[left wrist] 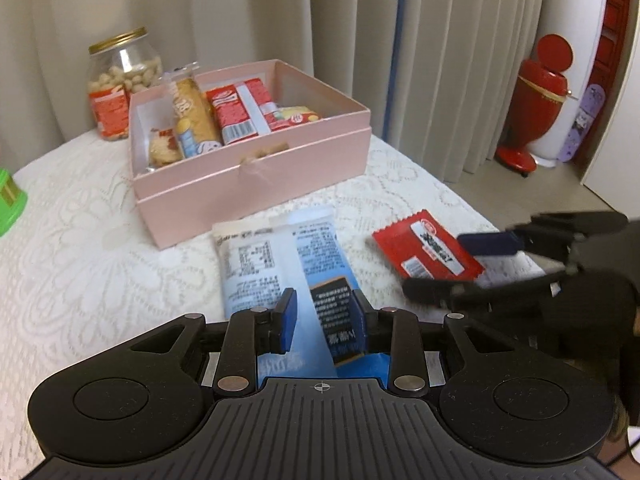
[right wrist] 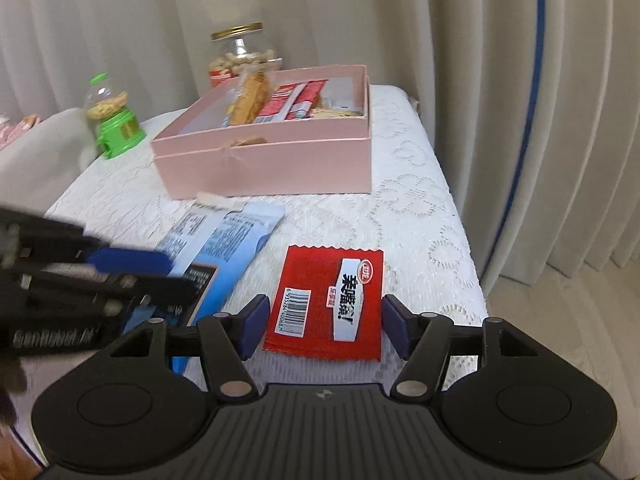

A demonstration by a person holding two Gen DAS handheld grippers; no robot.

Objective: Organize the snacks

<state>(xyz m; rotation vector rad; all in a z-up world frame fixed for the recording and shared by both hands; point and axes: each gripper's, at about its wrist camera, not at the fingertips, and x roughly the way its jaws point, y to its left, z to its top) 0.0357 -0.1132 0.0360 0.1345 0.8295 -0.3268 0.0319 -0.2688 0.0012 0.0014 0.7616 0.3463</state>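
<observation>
A pink box (left wrist: 256, 184) (right wrist: 280, 164) stands at the back of the lace-covered table and holds several snack packs. A blue and white snack bag (left wrist: 280, 264) (right wrist: 224, 240) lies flat in front of it. My left gripper (left wrist: 324, 322) (right wrist: 160, 276) is open, its fingers astride the bag's near end. A red snack packet (left wrist: 428, 248) (right wrist: 324, 304) lies to the right of the bag. My right gripper (right wrist: 324, 322) (left wrist: 472, 264) is open, its fingers either side of the red packet.
A glass jar of peanuts (left wrist: 120, 80) (right wrist: 240, 52) stands behind the box. A green candy dispenser (right wrist: 114, 120) (left wrist: 10, 200) stands left of the box. Curtains hang behind the table. A red bin (left wrist: 536, 100) stands on the floor to the right.
</observation>
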